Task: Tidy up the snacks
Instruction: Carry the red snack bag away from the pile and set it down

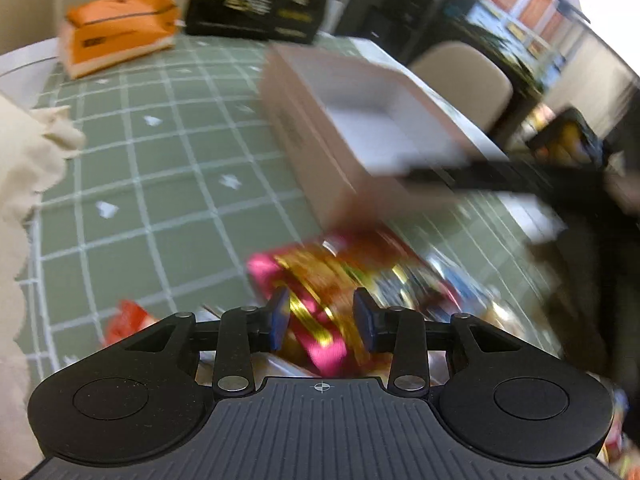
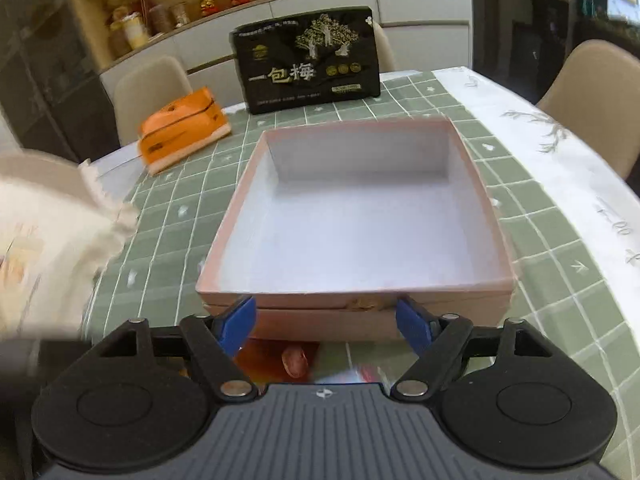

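Checked green cloth (image 2: 532, 280) bears square pink cardboard box (image 2: 496, 240).

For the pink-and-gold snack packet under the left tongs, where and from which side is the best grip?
Probably across its narrow width, from above: the pink-and-gold snack packet seems to lie flat, lengthwise between the left tongs, whose pads flank its long edges. Blur hides whether they touch it.

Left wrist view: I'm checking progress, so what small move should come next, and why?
Probably carry the pink-and-gold snack packet between the left tongs up and over into the pink box: the box looks empty, and a pile of loose snacks lies in front of it.
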